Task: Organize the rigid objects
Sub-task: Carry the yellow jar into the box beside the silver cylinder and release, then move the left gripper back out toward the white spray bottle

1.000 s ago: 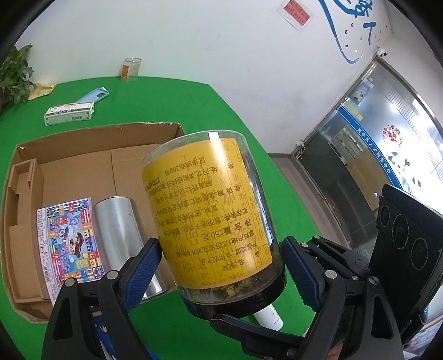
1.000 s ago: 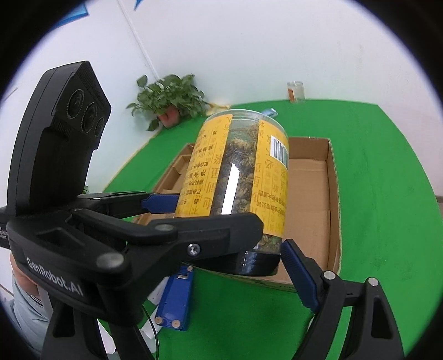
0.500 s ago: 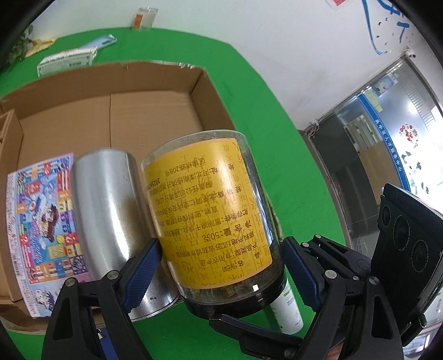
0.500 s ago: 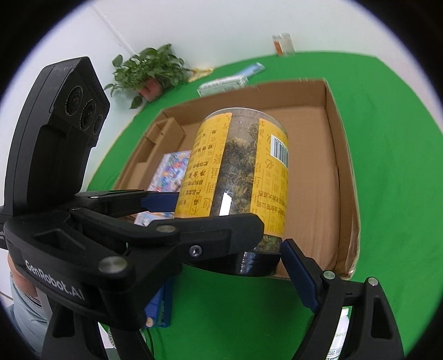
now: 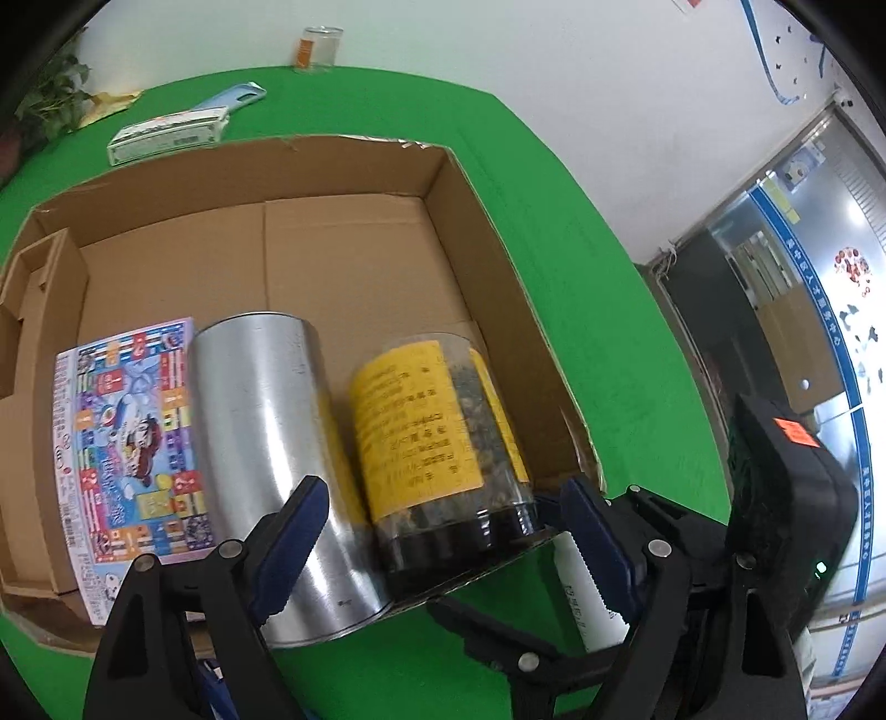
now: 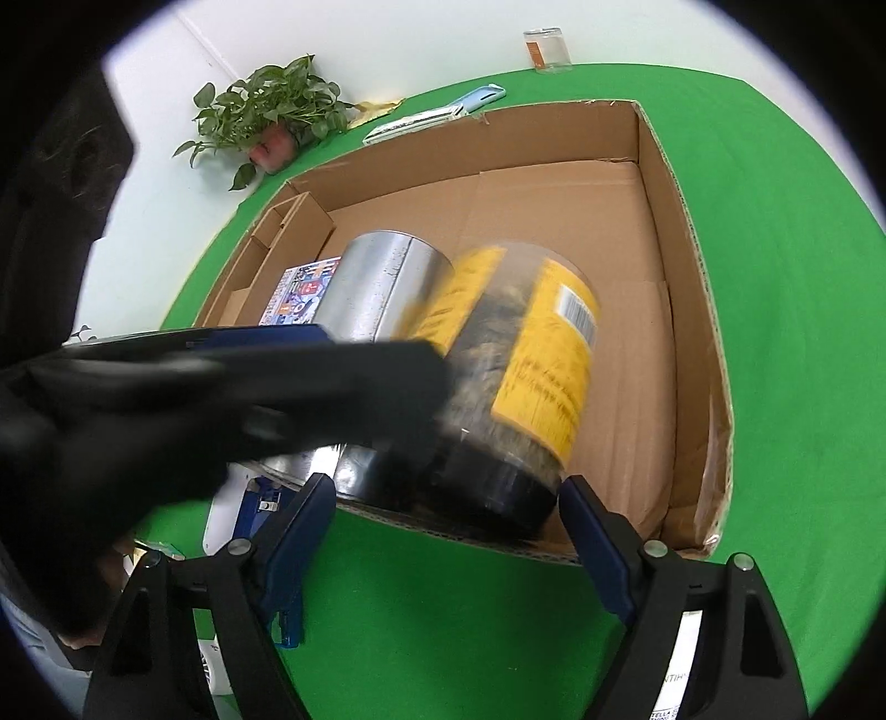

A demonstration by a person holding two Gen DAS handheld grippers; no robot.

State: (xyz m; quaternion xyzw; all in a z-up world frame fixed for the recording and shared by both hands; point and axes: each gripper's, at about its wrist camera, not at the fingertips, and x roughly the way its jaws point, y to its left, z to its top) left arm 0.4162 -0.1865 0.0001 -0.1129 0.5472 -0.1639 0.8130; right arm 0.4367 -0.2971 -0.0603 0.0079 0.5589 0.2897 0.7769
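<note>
Green cloth covers the tabletop (image 5: 554, 232), and on it we see an open cardboard box (image 5: 343, 266) below a white wall. Inside the box, along its near wall, lie 3 things side by side: a flat carton with colourful cartoon print (image 5: 130, 437), a plain silver can (image 5: 271, 459), and a clear jar (image 5: 443, 443) with a black lid and a yellow label. The jar's label carries rows of dark print too blurred for us to read; from the right wrist view we make out a barcode (image 6: 578, 313) on it. The jar lies touching the silver can.

Our left hand-held gripper (image 5: 443, 548) is spread wide, its blue pads apart on either side of the can's end and the jar's lid, pinching nothing. Our right hand-held gripper (image 6: 446, 531) is likewise spread, its pads flanking the jar's black lid with nothing clamped.

Beyond the box sit a white packet (image 5: 166, 135), a blue case (image 5: 232, 99) and a glass (image 5: 317, 49).
</note>
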